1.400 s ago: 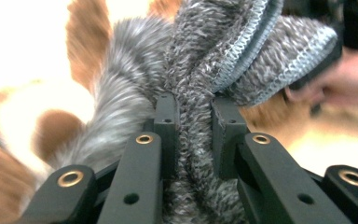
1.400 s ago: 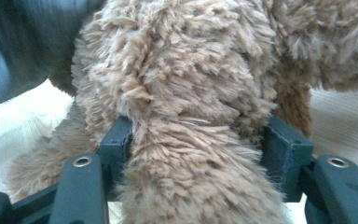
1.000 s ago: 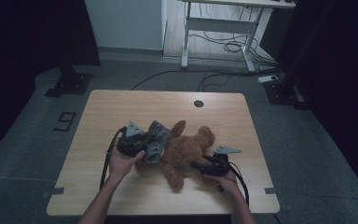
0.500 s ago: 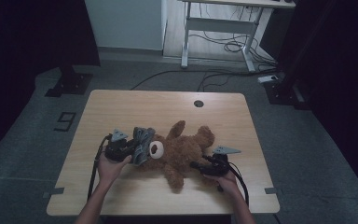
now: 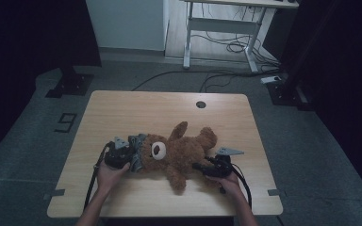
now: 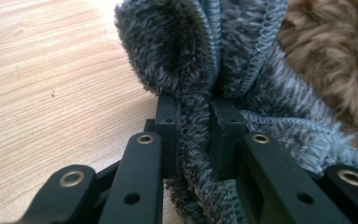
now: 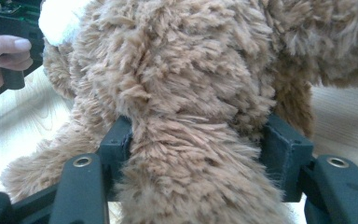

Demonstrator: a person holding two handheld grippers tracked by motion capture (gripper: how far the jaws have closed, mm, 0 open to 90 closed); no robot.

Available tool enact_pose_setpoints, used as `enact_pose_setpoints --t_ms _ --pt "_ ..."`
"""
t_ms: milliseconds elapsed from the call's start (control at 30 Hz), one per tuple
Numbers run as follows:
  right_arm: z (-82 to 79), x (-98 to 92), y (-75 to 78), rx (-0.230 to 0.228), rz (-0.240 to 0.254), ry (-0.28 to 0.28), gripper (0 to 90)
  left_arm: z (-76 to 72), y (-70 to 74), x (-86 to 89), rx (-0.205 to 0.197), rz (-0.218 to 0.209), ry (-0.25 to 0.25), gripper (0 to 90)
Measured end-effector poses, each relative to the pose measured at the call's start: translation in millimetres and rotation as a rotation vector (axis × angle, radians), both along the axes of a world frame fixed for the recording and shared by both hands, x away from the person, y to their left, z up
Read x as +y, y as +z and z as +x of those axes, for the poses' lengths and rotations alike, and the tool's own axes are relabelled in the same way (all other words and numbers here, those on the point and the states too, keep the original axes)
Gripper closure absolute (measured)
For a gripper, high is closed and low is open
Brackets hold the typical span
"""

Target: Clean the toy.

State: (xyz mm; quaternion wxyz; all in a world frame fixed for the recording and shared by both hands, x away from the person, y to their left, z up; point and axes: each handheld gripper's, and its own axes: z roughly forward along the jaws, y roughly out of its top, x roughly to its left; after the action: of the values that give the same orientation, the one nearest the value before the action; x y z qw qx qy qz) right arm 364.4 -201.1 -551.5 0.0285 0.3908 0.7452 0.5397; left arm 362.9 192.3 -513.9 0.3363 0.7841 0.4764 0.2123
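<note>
Two grippers are busy with one teddy bear that lies flat on the wooden table, near the edge closest to the person. The bear's head points to the person's left and its legs point to the right. At its head there is a fuzzy grey cloth, and it looks like a little hat or hood. The left gripper has its two black jaws squeezed close together on a fold of that grey cloth, so it is pinching the cloth tight. The right gripper has its jaws wider apart, with a thick furry part of the bear pressed between them, most likely a leg. It seems to hold the bear steady. I think the step going on now is dressing the bear's head, or maybe undressing it; I cannot tell which. Next, the left gripper would need to pull the cloth slowly along the head while the right one keeps the bear from sliding. The pinch should stay firm, because soft cloth can slip out.
</note>
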Motion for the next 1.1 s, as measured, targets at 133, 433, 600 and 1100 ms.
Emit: enact_pose_setpoints --t_ms 133,433,600,1100 --pt "-0.2 0.0 0.1 0.001 0.000 -0.002 38.5 0.7 3.1 5.2 0.011 -0.029 0.004 75.3" --pt "0.8 -1.3 -0.9 0.011 0.015 -0.005 38.6 -15.4 81.2 -7.5 -0.176 -0.085 -0.068 74.5" --pt "0.6 -1.2 -1.0 0.010 0.015 -0.006 38.6 -15.3 101.8 -49.6 -0.204 -0.093 -0.170 74.4" --pt "0.2 -1.6 -1.9 0.006 0.019 -0.006 38.7 8.5 68.6 -207.8 -0.074 0.003 -0.403 74.3"
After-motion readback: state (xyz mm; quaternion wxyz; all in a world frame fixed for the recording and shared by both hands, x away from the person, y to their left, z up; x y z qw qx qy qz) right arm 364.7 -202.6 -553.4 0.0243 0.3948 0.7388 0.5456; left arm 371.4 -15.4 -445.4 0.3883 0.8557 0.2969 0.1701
